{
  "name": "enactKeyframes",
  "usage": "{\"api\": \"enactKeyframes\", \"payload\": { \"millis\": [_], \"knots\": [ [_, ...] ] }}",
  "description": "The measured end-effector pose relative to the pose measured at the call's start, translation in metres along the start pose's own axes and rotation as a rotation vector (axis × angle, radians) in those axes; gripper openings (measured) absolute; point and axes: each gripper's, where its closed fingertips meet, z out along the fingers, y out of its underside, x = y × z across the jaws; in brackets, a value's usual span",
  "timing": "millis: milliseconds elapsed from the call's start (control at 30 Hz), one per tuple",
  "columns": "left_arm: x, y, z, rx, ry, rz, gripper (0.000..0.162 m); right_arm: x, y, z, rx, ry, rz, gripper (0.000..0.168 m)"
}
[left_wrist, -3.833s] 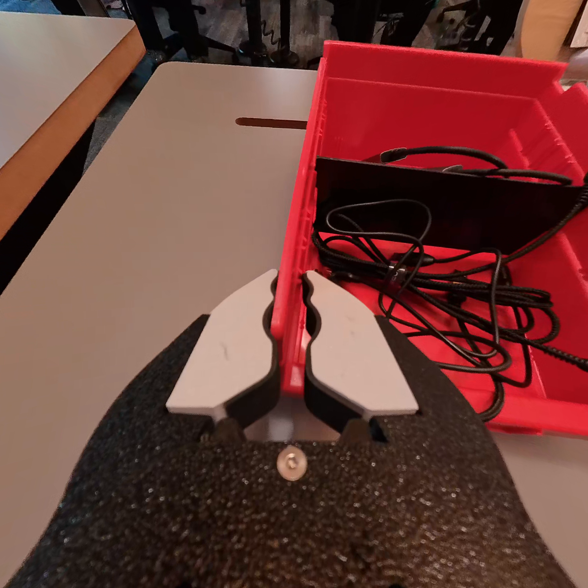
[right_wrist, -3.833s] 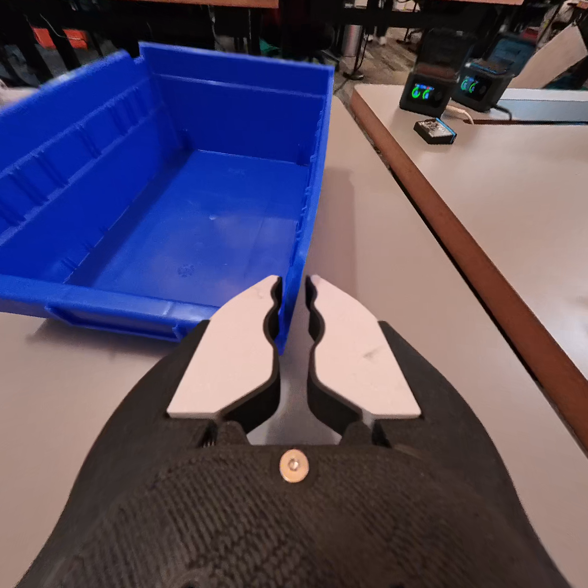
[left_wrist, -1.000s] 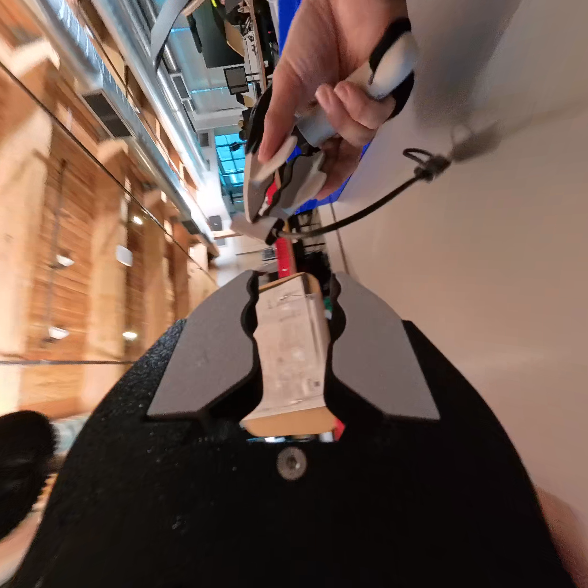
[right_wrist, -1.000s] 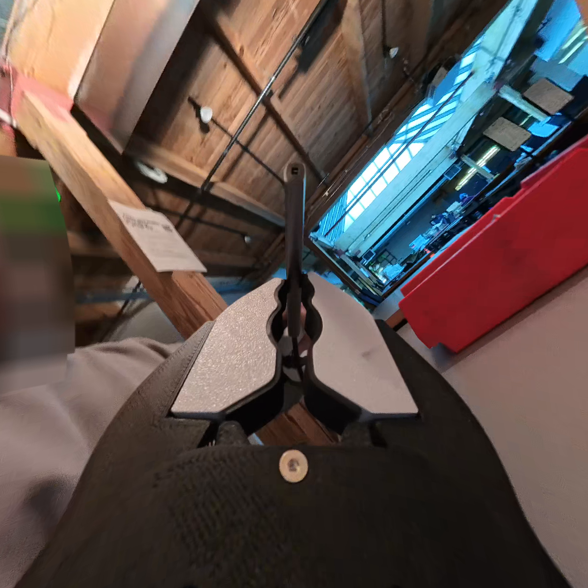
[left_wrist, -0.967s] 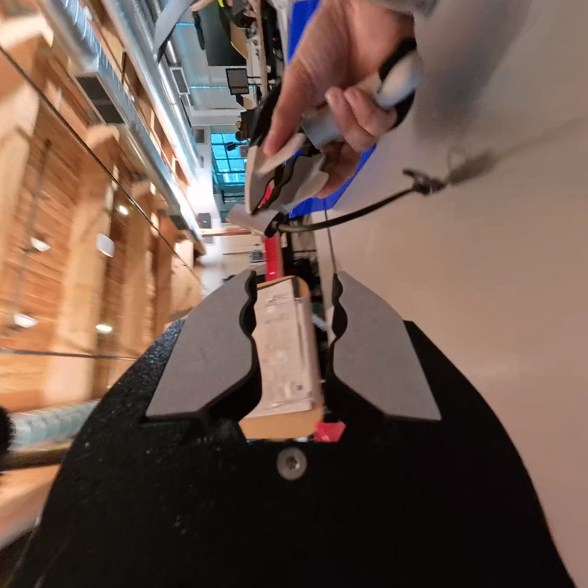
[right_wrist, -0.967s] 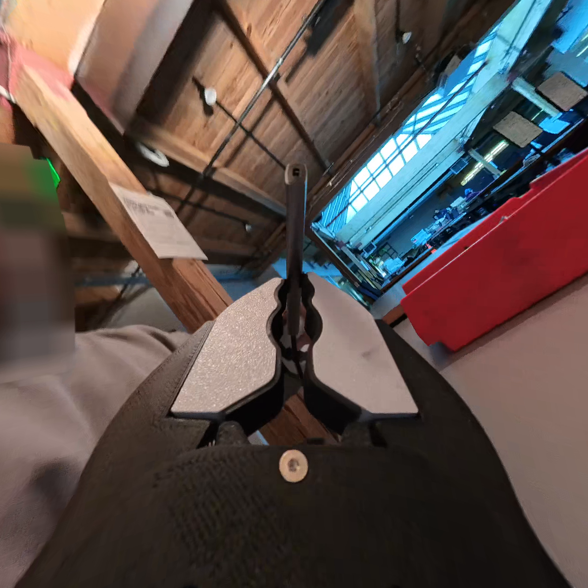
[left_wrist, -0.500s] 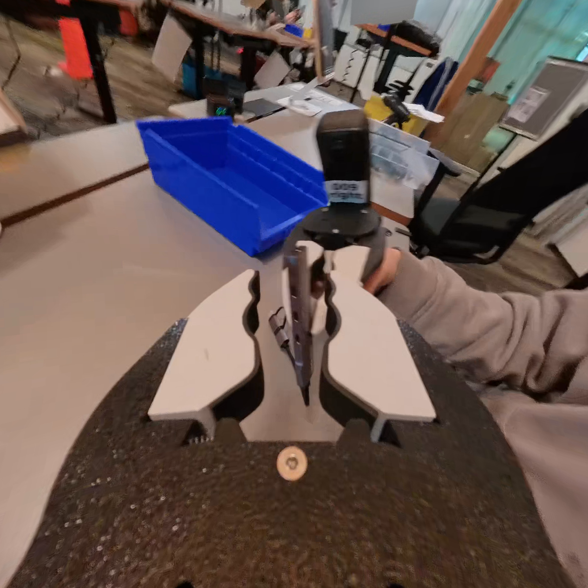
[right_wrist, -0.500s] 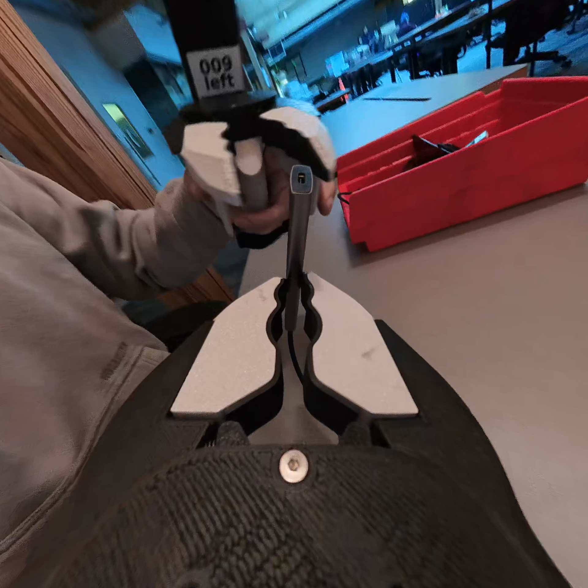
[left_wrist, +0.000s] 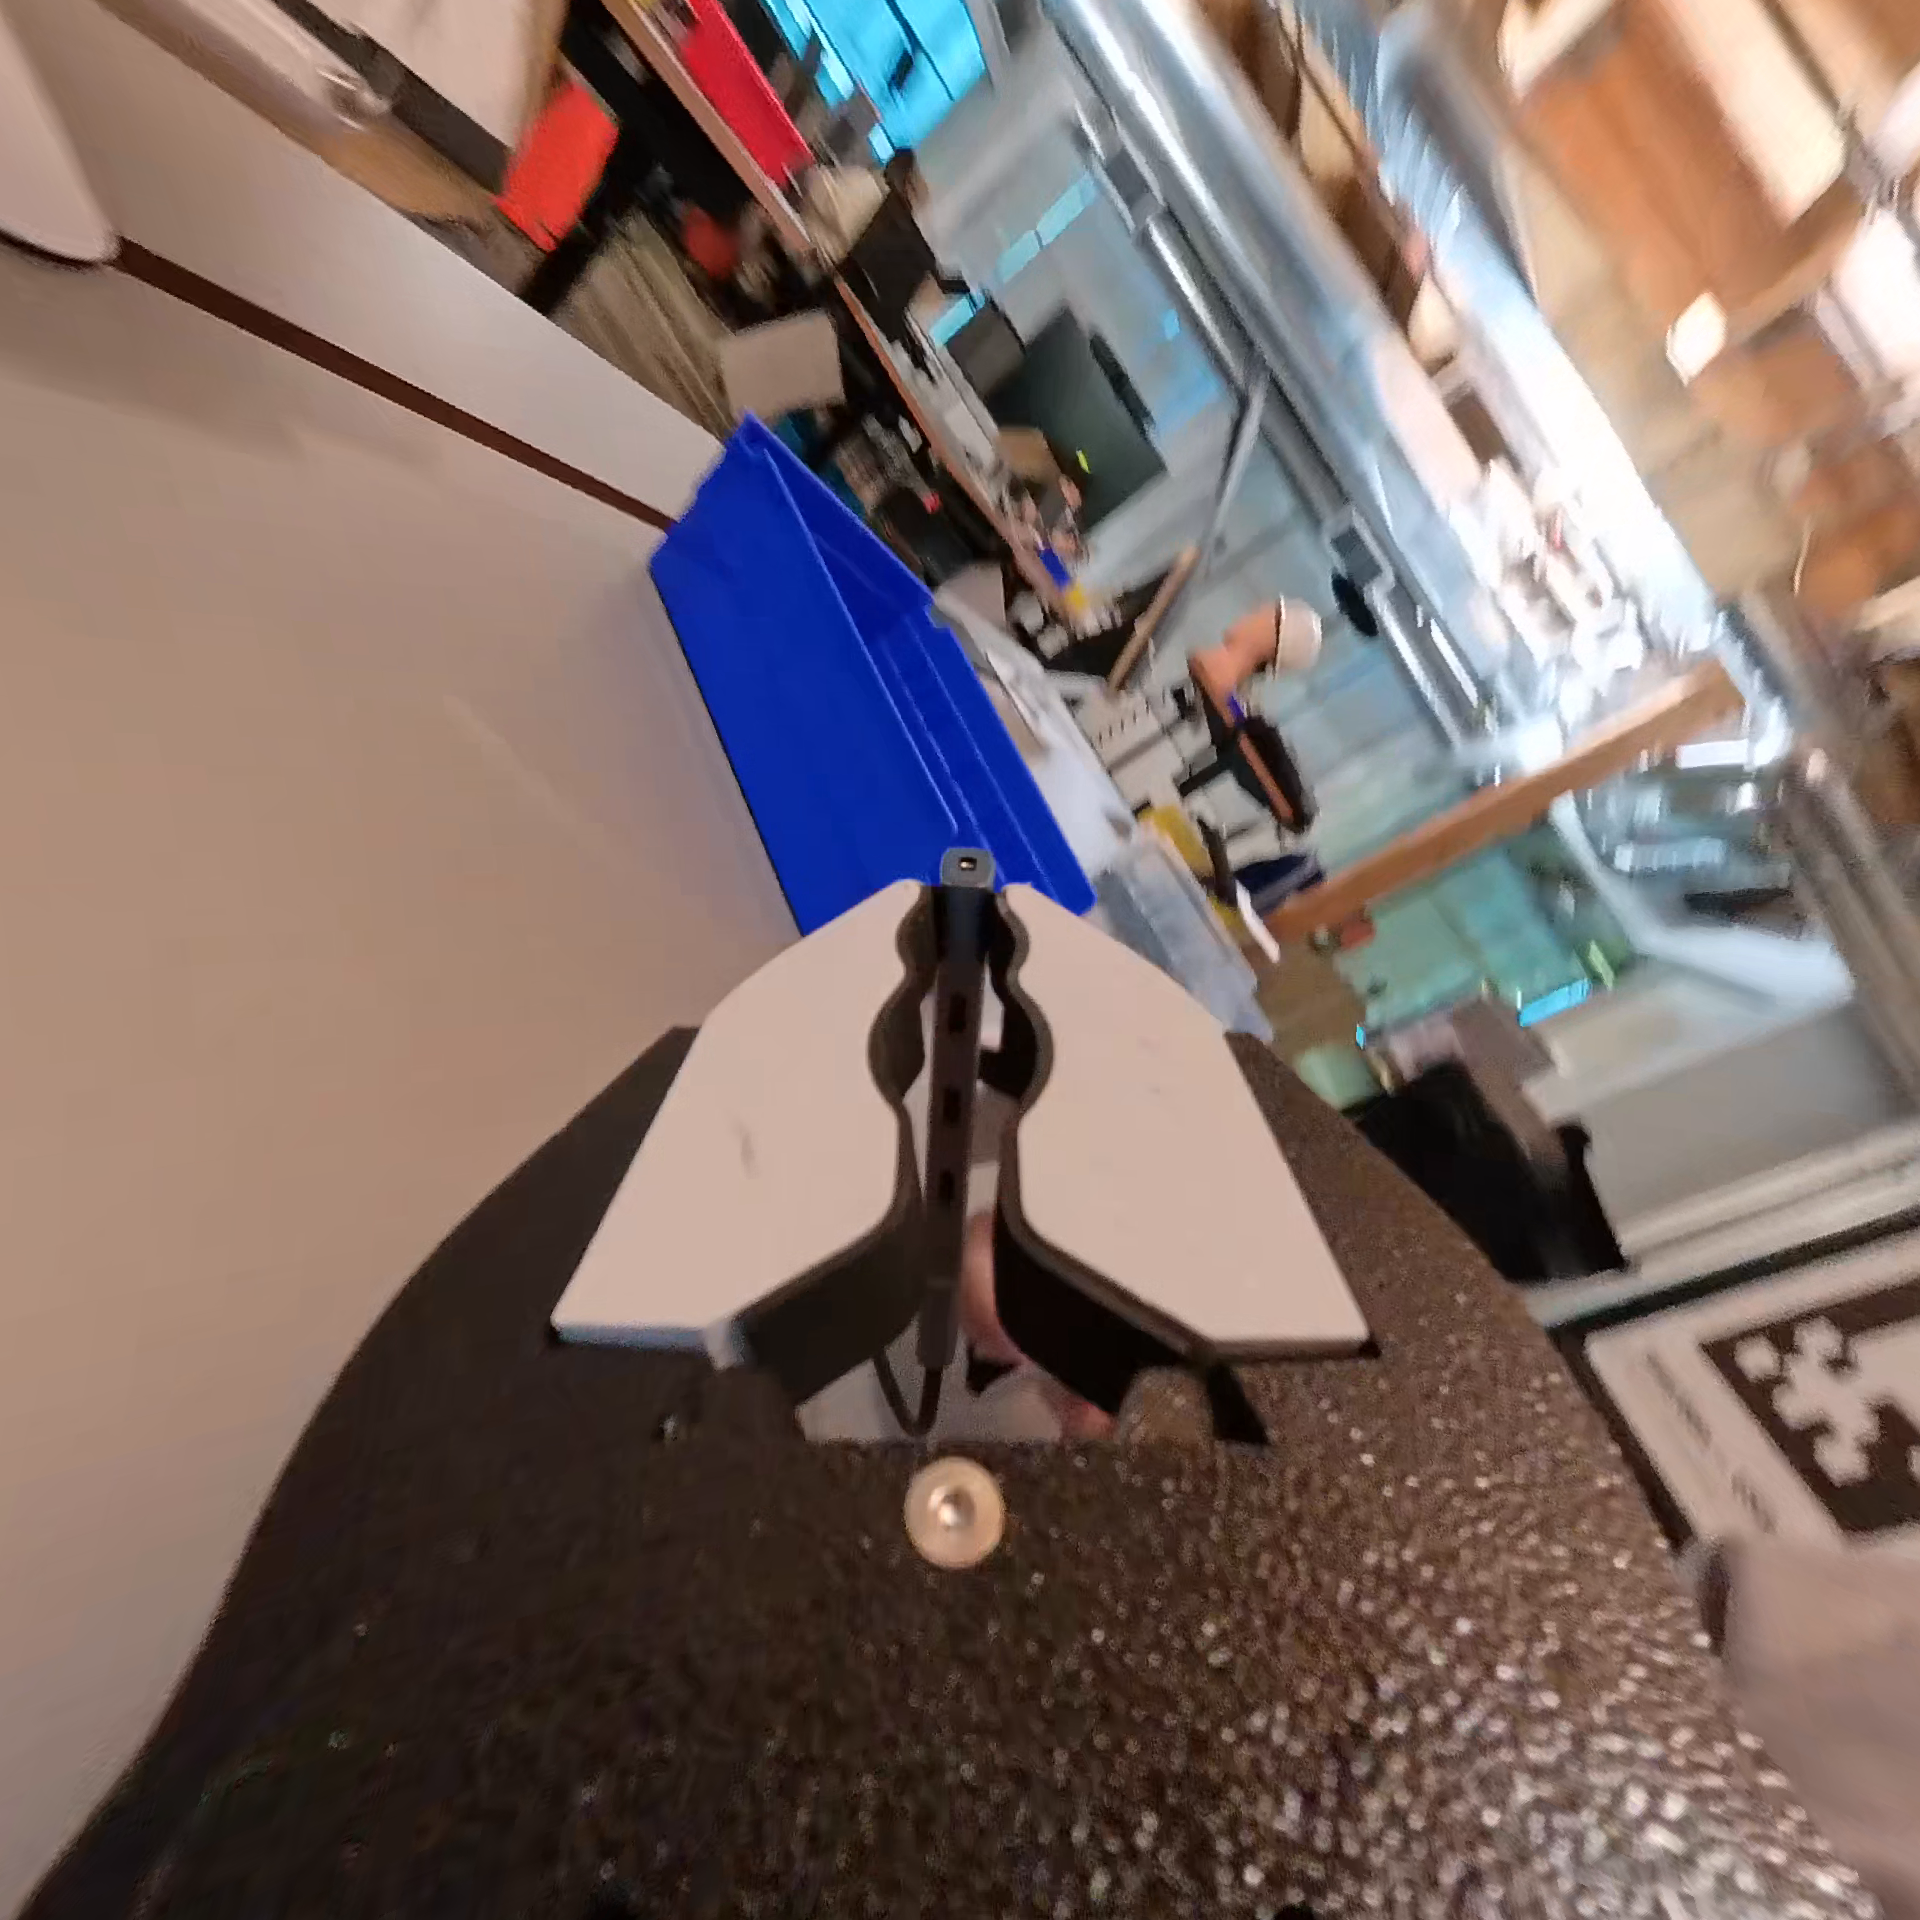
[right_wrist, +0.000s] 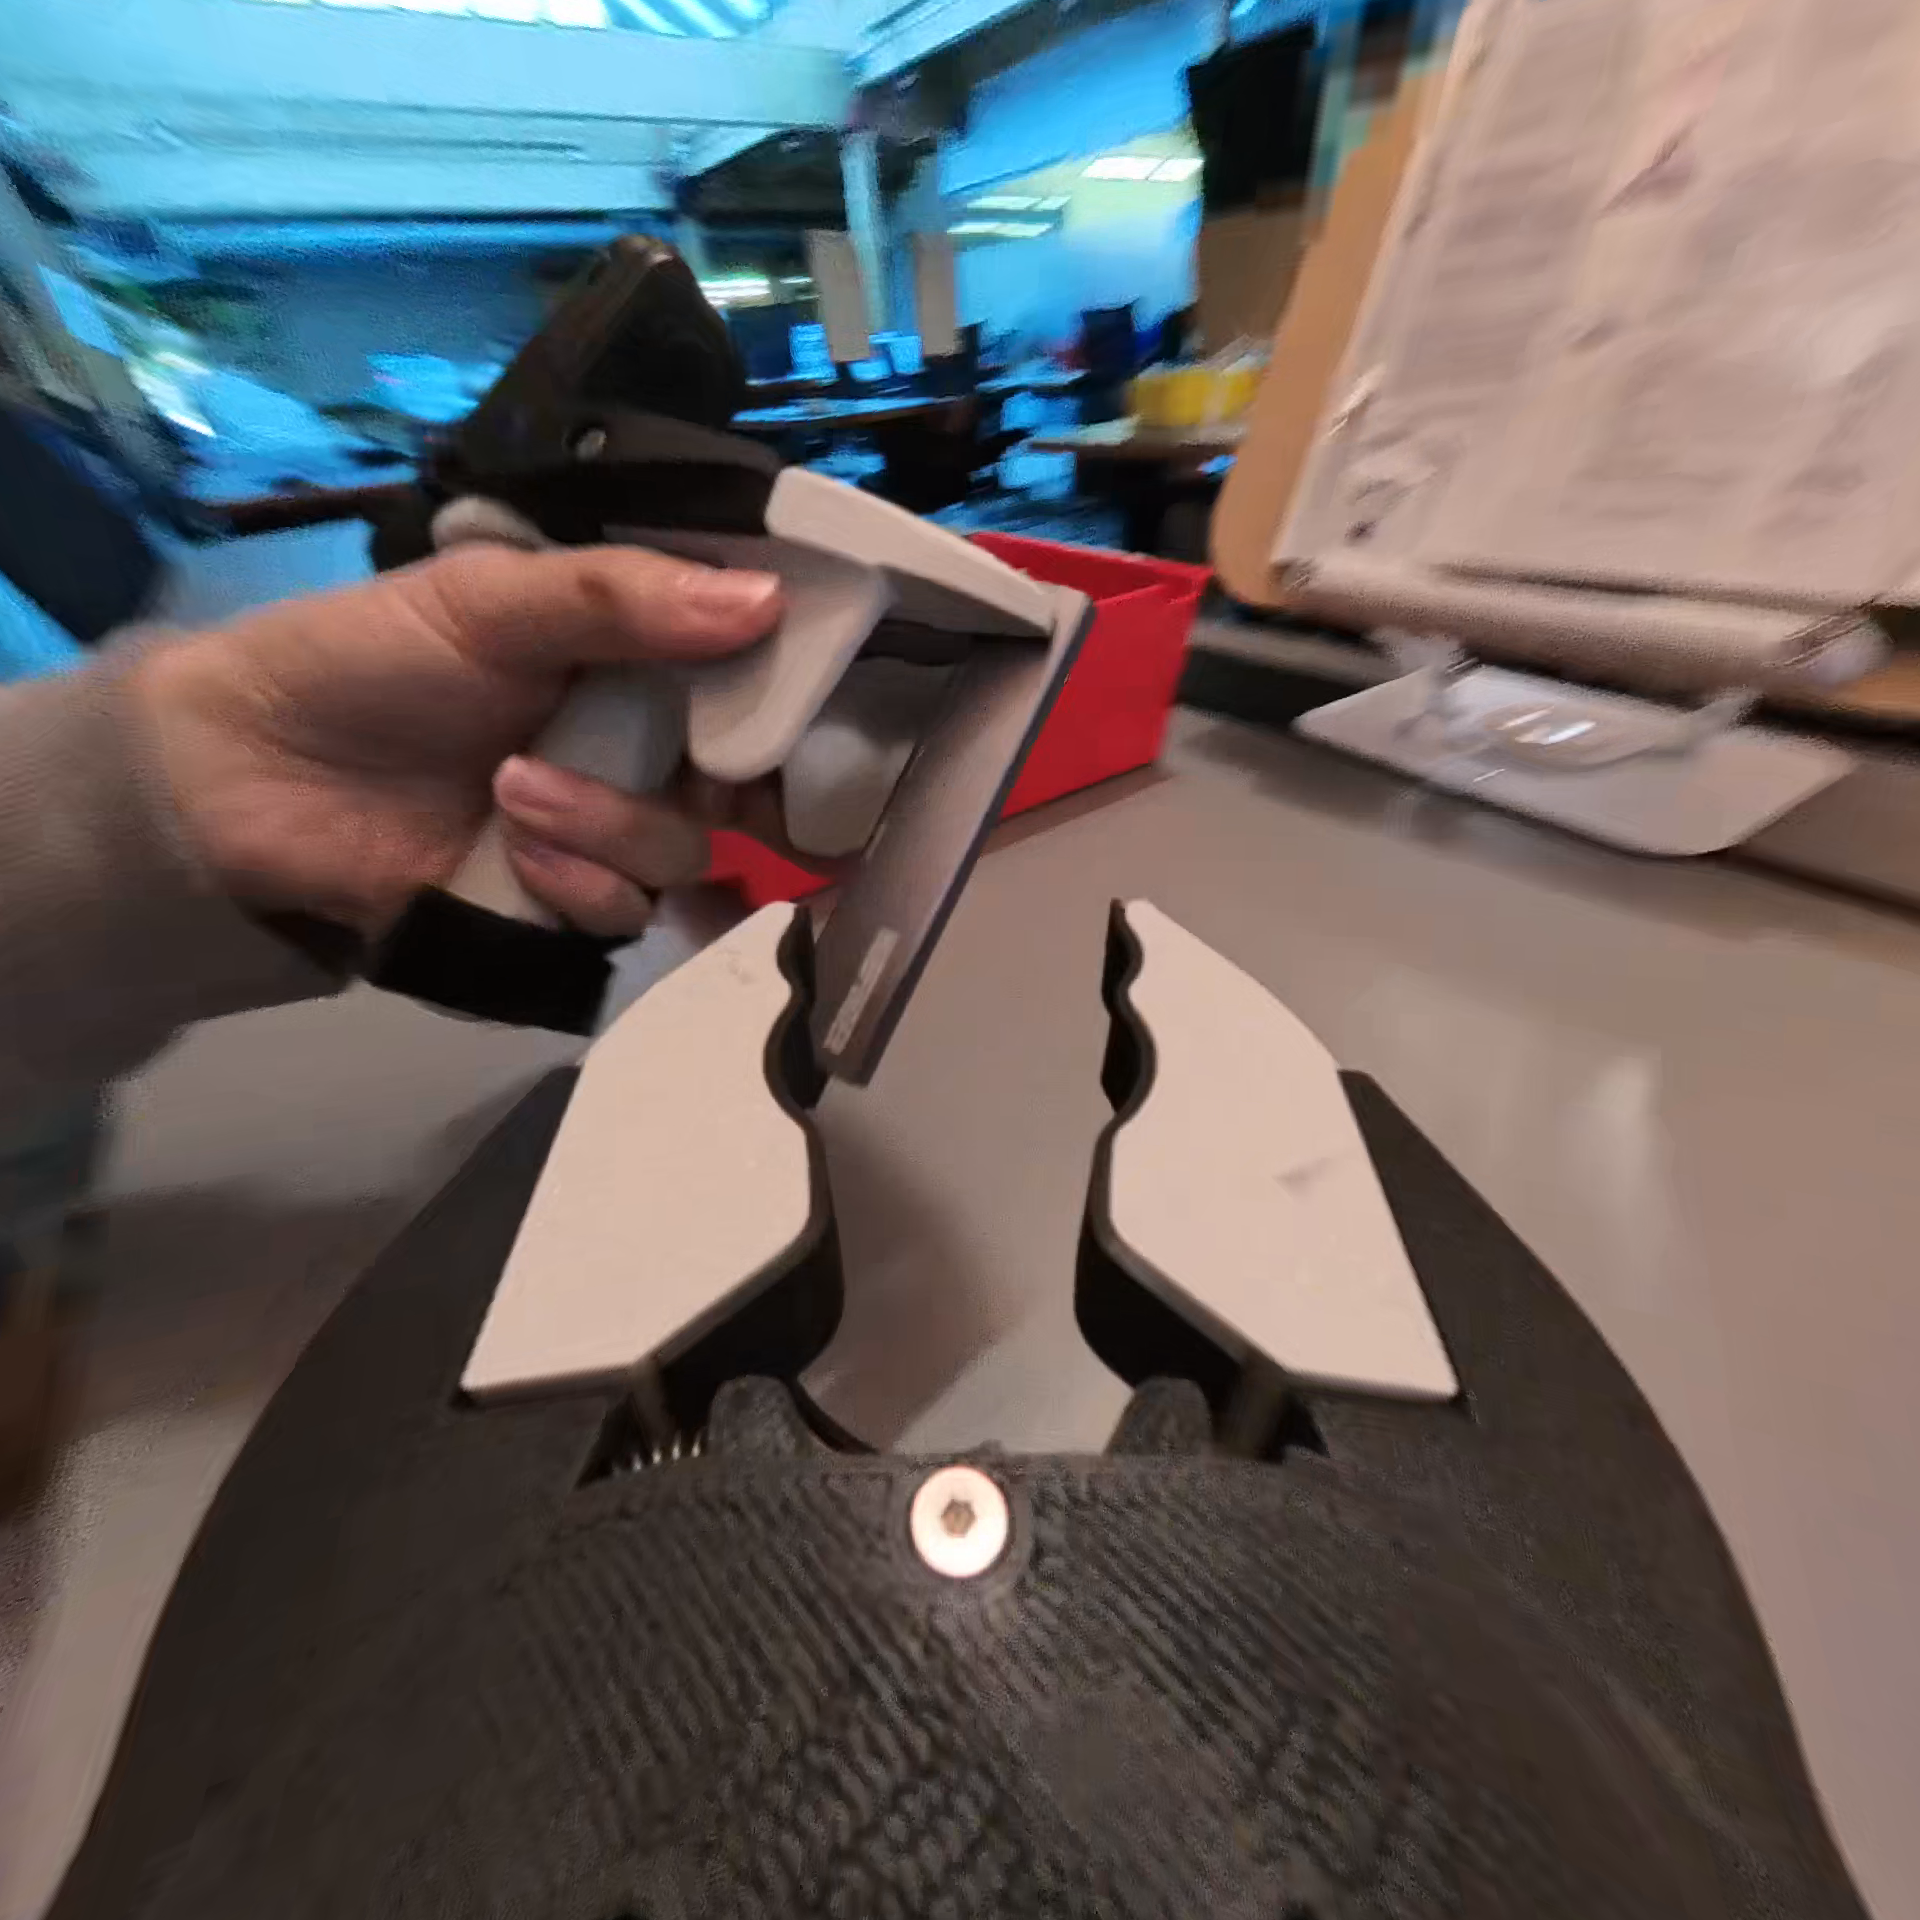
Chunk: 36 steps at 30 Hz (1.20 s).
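Left gripper (left_wrist: 961, 914) clamped on a flat dark slab (left_wrist: 954, 1091), camera tilted; right gripper (right_wrist: 956, 925) spread wide, holding nothing.

In the right wrist view a hand (right_wrist: 343, 727) grips the left gripper's handle above the grey table (right_wrist: 1455, 1039); the slab hangs slanted from its tips, lower end just beside the right gripper's left finger (right_wrist: 665, 1164). Red bin (right_wrist: 1101, 665) behind. Left wrist view: slab edge-on along the fingers; blue bin (left_wrist: 831, 707) beyond.
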Motion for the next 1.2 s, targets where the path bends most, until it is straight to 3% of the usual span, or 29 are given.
{"api": "enactKeyframes", "payload": {
  "millis": [33, 167, 300, 500, 833, 1000, 1100, 1200],
  "knots": [
    [-0.004, -0.004, 0.000, 0.045, -0.020, -0.039, 0.009, -0.002, 0.001, -0.002, 0.017, 0.056, -0.097, 0.055],
    [-0.008, -0.018, 0.002, 0.209, -0.003, -0.233, 0.009, -0.009, 0.006, -0.003, 0.021, 0.237, -0.387, 0.056],
    [-0.002, -0.019, 0.008, 0.269, 0.095, -0.404, 0.009, 0.011, 0.009, -0.005, -0.018, 0.420, -0.357, 0.063],
    [0.005, -0.002, 0.014, 0.229, 0.146, -0.478, 0.009, 0.009, -0.011, -0.011, 0.162, 0.353, -0.294, 0.031],
    [-0.002, 0.001, 0.016, 0.225, 0.084, -0.457, 0.008, 0.014, -0.011, -0.014, 0.205, 0.324, -0.388, 0.024],
    [-0.008, -0.002, 0.011, 0.191, -0.026, -0.220, 0.012, 0.017, -0.009, -0.007, 0.198, 0.218, -0.273, 0.024],
    [0.001, -0.009, 0.001, 0.138, -0.123, 0.088, 0.018, 0.031, -0.018, -0.004, 0.237, 0.203, -0.194, 0.024],
    [0.018, -0.023, -0.024, 0.097, -0.228, 0.399, 0.034, 0.059, -0.020, -0.001, 0.256, 0.219, -0.147, 0.024]
  ]
}}
